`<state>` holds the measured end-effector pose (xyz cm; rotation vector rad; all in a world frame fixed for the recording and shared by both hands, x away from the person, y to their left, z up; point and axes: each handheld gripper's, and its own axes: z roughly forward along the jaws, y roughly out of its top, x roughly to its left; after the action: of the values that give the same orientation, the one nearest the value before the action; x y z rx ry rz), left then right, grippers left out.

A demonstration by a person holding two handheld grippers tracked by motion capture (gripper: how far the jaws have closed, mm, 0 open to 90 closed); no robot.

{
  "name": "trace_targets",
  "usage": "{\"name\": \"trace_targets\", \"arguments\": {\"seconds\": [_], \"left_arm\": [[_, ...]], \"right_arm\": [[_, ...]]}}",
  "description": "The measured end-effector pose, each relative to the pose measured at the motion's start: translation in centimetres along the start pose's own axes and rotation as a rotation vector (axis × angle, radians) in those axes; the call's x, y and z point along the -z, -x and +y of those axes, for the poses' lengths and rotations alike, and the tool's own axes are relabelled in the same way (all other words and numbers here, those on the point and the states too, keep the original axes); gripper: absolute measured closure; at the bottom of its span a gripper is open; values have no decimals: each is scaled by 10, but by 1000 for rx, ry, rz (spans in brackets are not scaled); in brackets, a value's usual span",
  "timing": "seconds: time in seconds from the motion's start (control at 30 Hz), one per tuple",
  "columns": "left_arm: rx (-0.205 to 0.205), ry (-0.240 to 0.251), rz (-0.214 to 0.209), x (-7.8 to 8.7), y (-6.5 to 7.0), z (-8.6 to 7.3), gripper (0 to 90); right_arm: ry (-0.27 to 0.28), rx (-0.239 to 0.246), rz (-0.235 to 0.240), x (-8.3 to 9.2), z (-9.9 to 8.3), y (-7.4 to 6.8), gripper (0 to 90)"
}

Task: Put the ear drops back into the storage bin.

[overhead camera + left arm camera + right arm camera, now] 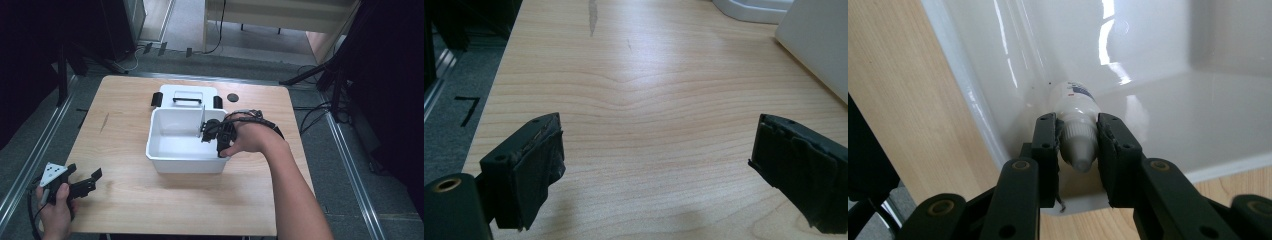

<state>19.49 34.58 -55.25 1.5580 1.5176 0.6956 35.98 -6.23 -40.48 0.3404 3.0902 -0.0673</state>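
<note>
One small bottle (1077, 107) is all I am carrying: a white plastic thing with a ribbed grey cap, clamped in my right gripper (1078, 145) at the cap end, its body pointing away from me into the white tub (165, 152). In the high view that gripper (212, 131) sits over the tub's right side, near the upright divider (201, 120), so the bottle is inside the tub, close to one wall and above the floor (whether its far end touches the wall I cannot tell).

I judge it light and fairly stiff, plastic rather than glass, so not fragile. The body is smooth and glossy and would slip under the pads; the ribbed cap gives better bite, which is where the jaws press now. The risk is that the cap tapers, so a squeeze could pop the bottle forward out of the grip. A hold at the shoulder, where cap meets body, looks safer to me.

My left gripper (654, 175) rests low over the wooden table (649, 75) at its near left corner, jaws spread wide with nothing between them, well apart from the tub. The tub's lid (187, 95) lies just behind it.
</note>
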Motion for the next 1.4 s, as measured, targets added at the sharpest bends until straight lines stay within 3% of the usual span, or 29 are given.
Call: {"name": "trace_targets", "arguments": {"seconds": [0.43, 1.1, 1.4], "left_arm": [[1, 0, -1, 0, 0, 0, 73], [2, 1, -2, 0, 0, 0, 73], [2, 0, -3, 0, 0, 0, 73]], "right_arm": [[-11, 64, -28, -19, 3, 0, 717], [-22, 30, -1, -28, 6, 5, 702], [-2, 28, -6, -28, 5, 6, 688]]}}
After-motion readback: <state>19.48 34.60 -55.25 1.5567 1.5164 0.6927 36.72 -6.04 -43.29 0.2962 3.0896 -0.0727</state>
